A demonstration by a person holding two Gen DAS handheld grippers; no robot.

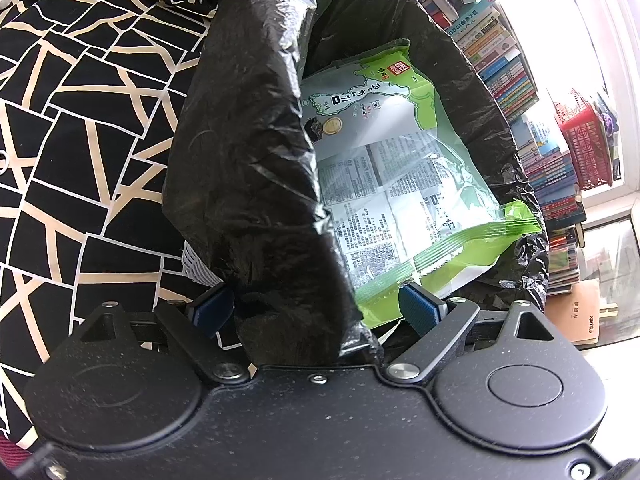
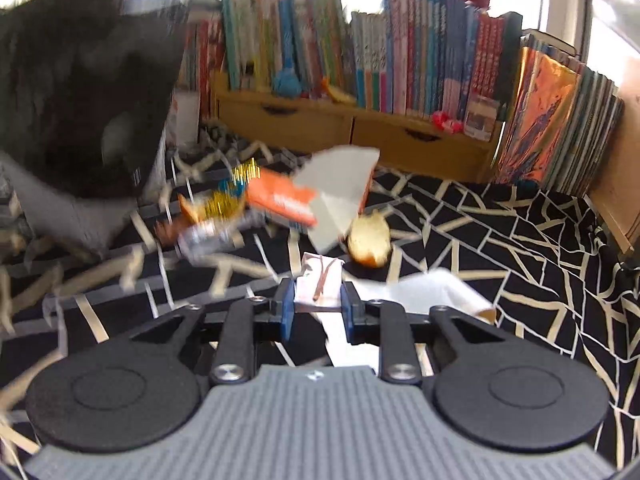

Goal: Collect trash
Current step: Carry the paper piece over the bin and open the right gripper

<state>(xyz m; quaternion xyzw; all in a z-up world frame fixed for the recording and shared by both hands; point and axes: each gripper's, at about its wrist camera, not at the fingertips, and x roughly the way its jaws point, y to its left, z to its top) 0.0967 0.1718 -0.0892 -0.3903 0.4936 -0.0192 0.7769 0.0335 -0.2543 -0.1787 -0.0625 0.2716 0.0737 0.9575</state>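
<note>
While the small white carton (image 2: 318, 284) sits between the pads of the right gripper (image 2: 318, 304), pinched at its sides, I judge it light and easy to crush, so a soft hold across the flat faces is best. Behind it on the patterned bed cover (image 2: 500, 248) lie an orange wrapper (image 2: 280, 200) and a bread piece (image 2: 368, 240). The left gripper (image 1: 316, 308) stands spread around the edge of the black trash bag (image 1: 248, 168), where a green packet (image 1: 400, 168) already lies
</note>
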